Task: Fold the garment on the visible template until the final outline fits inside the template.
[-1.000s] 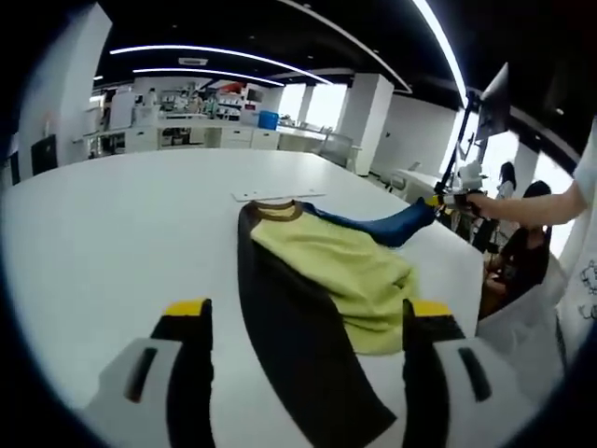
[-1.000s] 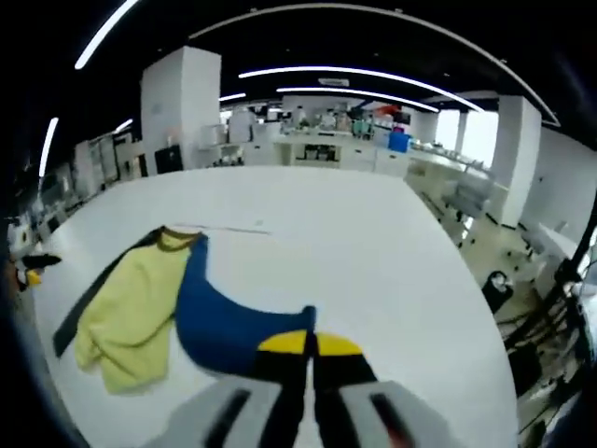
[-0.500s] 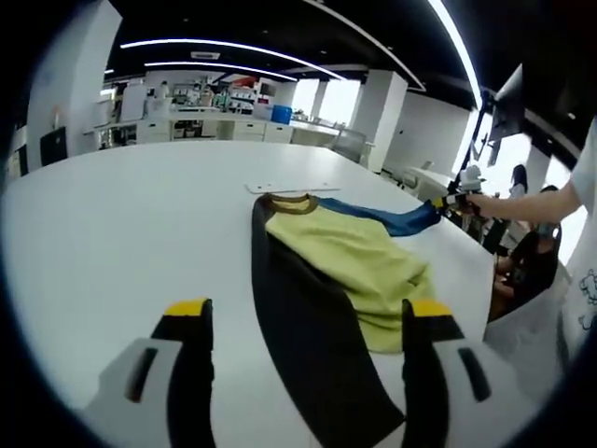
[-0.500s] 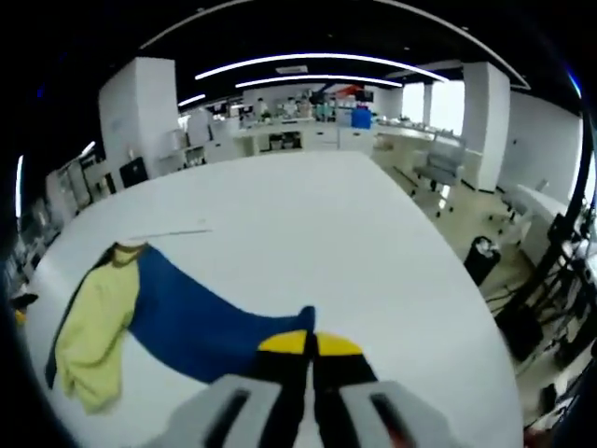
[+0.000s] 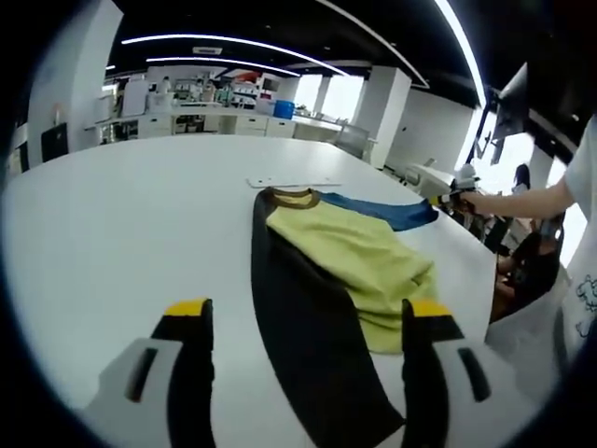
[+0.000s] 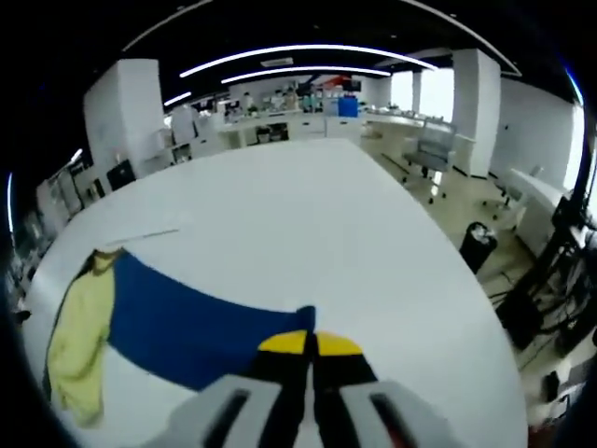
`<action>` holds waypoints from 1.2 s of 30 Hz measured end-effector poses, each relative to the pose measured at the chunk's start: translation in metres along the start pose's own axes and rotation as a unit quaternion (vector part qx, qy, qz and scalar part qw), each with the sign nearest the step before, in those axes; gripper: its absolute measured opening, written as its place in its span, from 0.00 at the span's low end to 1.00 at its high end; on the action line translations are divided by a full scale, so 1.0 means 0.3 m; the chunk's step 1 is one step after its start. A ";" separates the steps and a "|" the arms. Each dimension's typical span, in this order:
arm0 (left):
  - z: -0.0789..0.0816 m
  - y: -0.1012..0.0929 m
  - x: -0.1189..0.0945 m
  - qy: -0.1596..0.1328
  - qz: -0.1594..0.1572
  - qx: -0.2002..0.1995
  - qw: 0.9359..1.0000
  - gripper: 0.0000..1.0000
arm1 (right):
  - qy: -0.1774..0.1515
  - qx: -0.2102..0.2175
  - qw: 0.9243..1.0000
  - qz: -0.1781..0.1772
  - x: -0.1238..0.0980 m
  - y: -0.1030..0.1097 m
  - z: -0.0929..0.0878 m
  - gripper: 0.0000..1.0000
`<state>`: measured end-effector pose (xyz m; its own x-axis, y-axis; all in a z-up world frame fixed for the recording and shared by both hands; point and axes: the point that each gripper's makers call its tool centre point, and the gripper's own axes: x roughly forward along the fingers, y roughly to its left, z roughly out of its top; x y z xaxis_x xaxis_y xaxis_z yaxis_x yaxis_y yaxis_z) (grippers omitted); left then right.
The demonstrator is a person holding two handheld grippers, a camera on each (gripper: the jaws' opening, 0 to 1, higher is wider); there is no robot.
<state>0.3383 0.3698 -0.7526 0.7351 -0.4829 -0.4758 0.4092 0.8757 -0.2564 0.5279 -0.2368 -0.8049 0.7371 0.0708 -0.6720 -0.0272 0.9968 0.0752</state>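
A garment with a yellow-green body, a black panel and a blue sleeve lies on the white table. My left gripper stands open near the table's near edge, the black panel running between its yellow-tipped fingers. My right gripper is shut on the blue sleeve, which stretches flat away from the yellow body. In the left gripper view the right gripper shows at the sleeve's far end, held by a person's arm. A thin white template strip lies beyond the collar.
The round white table drops off at its right edge, where chairs and stands crowd the floor. Seated people are beyond the table in the left gripper view. Lab benches line the far wall.
My right gripper has pulled the blue sleeve outward and down, so it now lies stretched flat instead of raised and bunched. The left gripper has stayed open in place.
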 end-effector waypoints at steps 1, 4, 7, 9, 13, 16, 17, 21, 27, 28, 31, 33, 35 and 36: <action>-0.003 0.001 0.001 0.000 0.000 -0.001 1.000 0.81 | 0.002 -0.003 1.000 0.000 0.015 -0.006 -0.008 0.00; -0.025 0.007 0.007 0.007 0.003 -0.003 1.000 0.80 | 0.023 -0.015 1.000 -0.005 0.047 -0.030 -0.031 0.00; -0.036 0.008 0.008 0.010 0.004 -0.007 1.000 0.80 | 0.027 -0.001 1.000 -0.002 0.061 -0.040 -0.037 0.00; -0.039 0.006 0.008 0.011 0.005 -0.007 1.000 0.80 | 0.030 0.001 1.000 -0.002 0.075 -0.058 -0.037 0.00; -0.043 0.010 0.013 0.012 0.004 -0.011 1.000 0.80 | 0.036 0.000 0.999 -0.001 0.097 -0.085 -0.036 0.00; -0.040 0.012 0.016 0.009 0.001 -0.012 1.000 0.80 | 0.032 0.005 0.999 0.012 0.102 -0.082 -0.029 0.00; -0.039 0.010 0.017 0.009 0.000 -0.012 1.000 0.81 | 0.029 0.008 0.999 0.013 0.095 -0.076 -0.031 0.00; -0.045 0.003 0.019 0.010 -0.003 -0.011 1.000 0.80 | 0.012 0.004 1.000 0.010 0.084 -0.072 -0.018 0.16; -0.045 -0.007 0.013 0.005 -0.005 -0.015 1.000 0.81 | 0.013 -0.027 1.000 0.008 0.073 -0.073 -0.018 0.42; -0.044 -0.005 0.012 0.003 -0.006 -0.015 1.000 0.81 | 0.014 -0.035 0.999 0.005 0.053 -0.055 -0.025 0.45; -0.043 -0.015 0.011 0.002 -0.006 -0.016 1.000 0.81 | 0.014 -0.043 0.999 0.004 0.014 -0.021 -0.037 0.47; -0.040 -0.017 0.008 0.000 -0.007 -0.016 1.000 0.81 | 0.013 -0.041 0.999 0.009 -0.008 0.005 -0.040 0.54; -0.038 -0.019 0.006 -0.001 -0.009 -0.017 1.000 0.81 | 0.008 -0.054 0.998 0.026 -0.023 0.044 -0.044 0.75; -0.037 -0.020 0.005 -0.002 -0.009 -0.017 1.000 0.82 | 0.015 -0.054 0.998 0.035 -0.033 0.074 -0.058 0.91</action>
<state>0.3309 0.3640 -0.7613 0.7293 -0.4992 -0.4678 0.4047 0.8661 -0.2934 0.5082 -0.2146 -0.8094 0.7108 0.1401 -0.6893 -0.1516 0.9874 0.0444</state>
